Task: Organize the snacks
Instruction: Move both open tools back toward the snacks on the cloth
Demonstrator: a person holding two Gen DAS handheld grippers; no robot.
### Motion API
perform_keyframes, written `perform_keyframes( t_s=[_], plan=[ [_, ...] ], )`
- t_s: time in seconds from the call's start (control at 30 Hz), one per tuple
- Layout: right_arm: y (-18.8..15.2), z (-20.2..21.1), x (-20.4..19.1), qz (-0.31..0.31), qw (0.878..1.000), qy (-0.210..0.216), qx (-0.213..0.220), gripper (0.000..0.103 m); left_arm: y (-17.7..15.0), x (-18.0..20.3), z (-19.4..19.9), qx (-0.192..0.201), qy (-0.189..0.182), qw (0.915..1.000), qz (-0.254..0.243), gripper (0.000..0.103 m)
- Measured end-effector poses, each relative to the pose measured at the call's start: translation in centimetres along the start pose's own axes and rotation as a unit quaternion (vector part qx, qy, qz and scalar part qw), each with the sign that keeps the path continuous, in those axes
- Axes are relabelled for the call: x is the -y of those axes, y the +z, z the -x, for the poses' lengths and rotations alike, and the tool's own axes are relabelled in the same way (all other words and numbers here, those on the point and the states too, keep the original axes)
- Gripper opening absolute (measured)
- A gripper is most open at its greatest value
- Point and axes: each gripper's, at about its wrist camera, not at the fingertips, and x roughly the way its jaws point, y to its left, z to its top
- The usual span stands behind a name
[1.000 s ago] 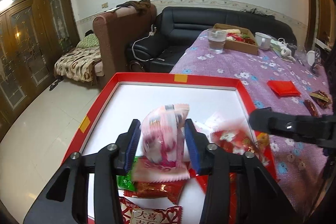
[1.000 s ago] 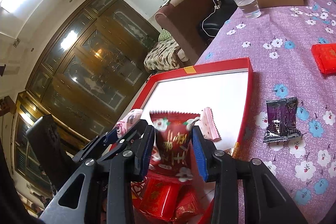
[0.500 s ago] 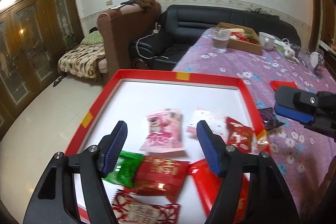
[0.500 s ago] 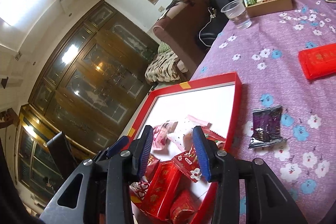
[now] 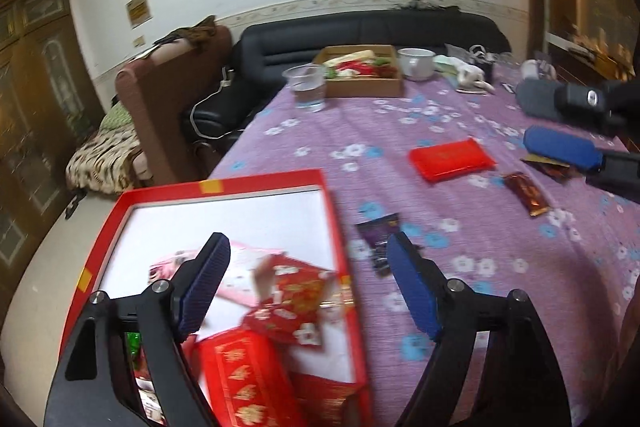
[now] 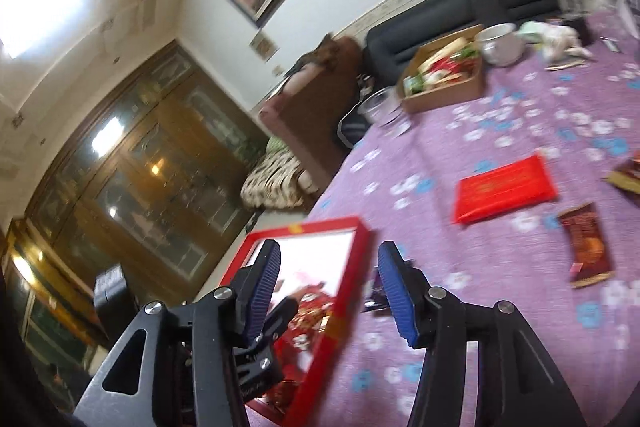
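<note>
A red tray with a white floor holds several snack packets, among them a red flowered packet and a pink one. My left gripper is open and empty above the tray's right rim. My right gripper is open and empty over the tray's rim; it also shows at the far right in the left wrist view. On the purple cloth lie a dark purple packet, a flat red packet and a brown packet.
A cardboard box of snacks, a plastic cup of water and a white mug stand at the table's far end. A black sofa and brown armchair lie beyond. More wrappers lie at right.
Both grippers let go of their packets into the tray a second ago, opened wide, and have since swung right toward the loose snacks on the cloth.
</note>
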Motion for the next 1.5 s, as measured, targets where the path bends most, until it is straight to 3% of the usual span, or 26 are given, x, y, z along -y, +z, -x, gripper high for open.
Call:
perform_keyframes(
  t_s=[0.23, 0.43, 0.63, 0.8, 1.13, 1.5],
  plan=[
    [0.6, 4.7, 0.1, -0.012, 0.999, -0.015, 0.031, 0.056, 1.0, 1.9, 4.9, 0.043, -0.007, 0.9989, -0.018, 0.081],
    [-1.0, 8.9, -3.6, 0.024, 0.998, -0.028, 0.054, 0.058, 0.6, 2.8, 9.9, 0.08, -0.01, 0.9961, -0.035, 0.081],
    [-2.9, 13.6, -7.4, 0.06, 0.994, -0.033, 0.086, 0.07, -0.3, 3.6, 15.2, 0.123, -0.016, 0.9906, -0.057, 0.084],
    [-4.1, 15.9, -9.4, 0.076, 0.991, -0.032, 0.102, 0.073, -1.2, 4.4, 16.9, 0.134, -0.02, 0.9877, -0.078, 0.085],
    [-3.7, 14.5, -9.7, 0.094, 0.99, -0.043, 0.099, 0.078, -0.5, 3.5, 14.6, 0.113, -0.018, 0.9917, -0.059, 0.086],
    [-1.1, 7.9, 0.3, -0.021, 0.996, -0.075, 0.035, 0.079, -0.7, 3.9, 5.2, 0.017, -0.027, 0.9983, -0.05, 0.086]
  ],
)
